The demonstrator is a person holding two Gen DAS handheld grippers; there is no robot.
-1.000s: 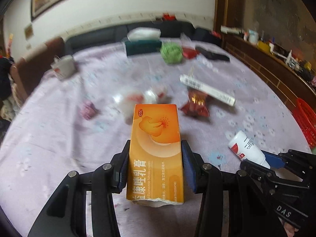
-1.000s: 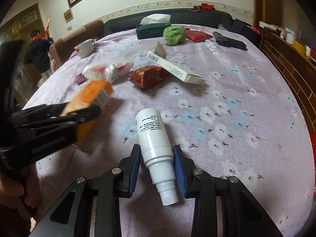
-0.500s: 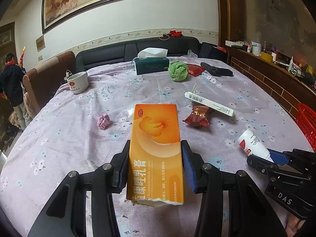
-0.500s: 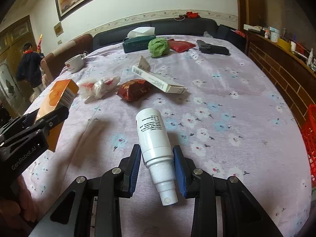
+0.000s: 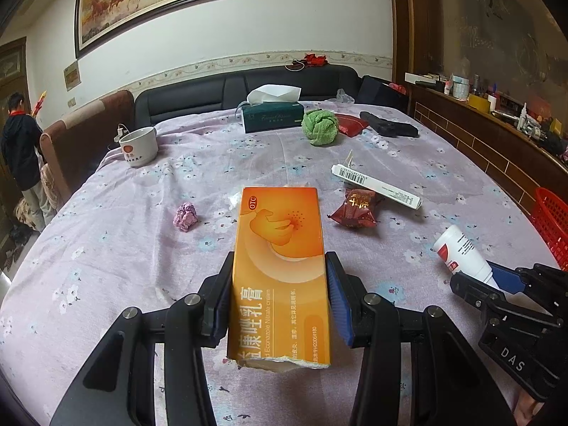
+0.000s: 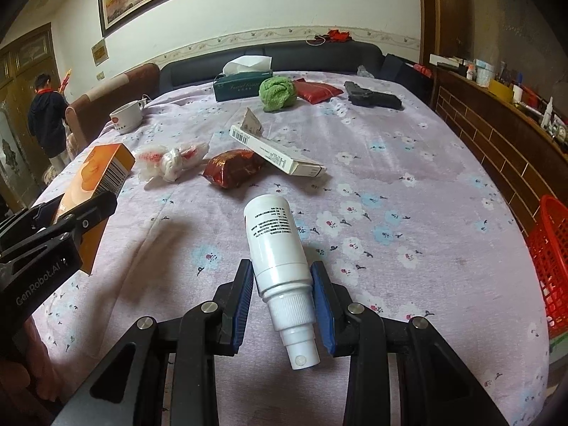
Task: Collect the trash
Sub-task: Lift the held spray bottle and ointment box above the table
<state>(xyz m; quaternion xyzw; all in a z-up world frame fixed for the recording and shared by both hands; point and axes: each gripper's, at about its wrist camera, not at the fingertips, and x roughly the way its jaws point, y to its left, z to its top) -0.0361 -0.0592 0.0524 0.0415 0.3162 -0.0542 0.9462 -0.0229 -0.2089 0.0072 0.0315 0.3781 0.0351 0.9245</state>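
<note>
My left gripper [image 5: 278, 298] is shut on an orange cream box [image 5: 280, 269] and holds it above the table; the box also shows in the right wrist view [image 6: 96, 181]. My right gripper [image 6: 282, 298] is shut on a white spray bottle [image 6: 275, 245], which also shows in the left wrist view [image 5: 461, 254]. On the purple flowered tablecloth [image 6: 390, 184] lie a red snack wrapper [image 6: 232, 168], a long white box [image 6: 277, 152], a crumpled white-red plastic bag [image 6: 170, 158] and a pink paper ball [image 5: 185, 216].
A red basket [image 6: 552, 259] stands off the table's right edge. At the far end are a green tissue box [image 5: 273, 117], a green cloth ball [image 5: 318, 128], a red pouch [image 6: 316, 90], a black toy gun [image 6: 372, 98] and a white cup [image 5: 138, 146]. A person [image 5: 21, 152] stands far left.
Both grippers have risen and tilted up with their loads, so more of the wall and room shows. The items on the table have not moved.
</note>
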